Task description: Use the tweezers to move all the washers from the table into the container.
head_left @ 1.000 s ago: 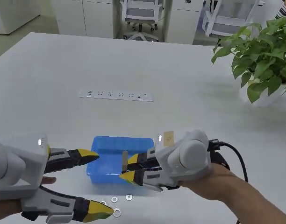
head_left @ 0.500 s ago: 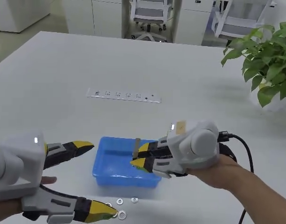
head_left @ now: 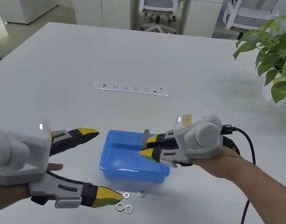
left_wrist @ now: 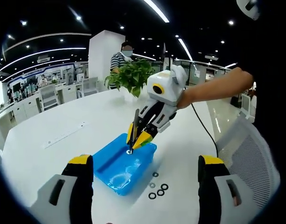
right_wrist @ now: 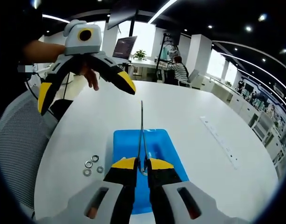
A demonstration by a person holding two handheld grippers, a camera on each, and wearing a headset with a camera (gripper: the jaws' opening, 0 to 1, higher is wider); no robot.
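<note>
Right claw (head_left: 148,146) clamps tweezers (right_wrist: 142,126) over container (head_left: 133,173); left claw (head_left: 105,163) spread apart.

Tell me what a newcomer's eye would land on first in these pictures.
The bright blue plastic container on the white table stands out first. The right gripper is over it, jaws shut on thin metal tweezers that point down into it. In the head view the left gripper is spread wide open at the container's left, and a few small metal washers lie on the table just in front of it.
</note>
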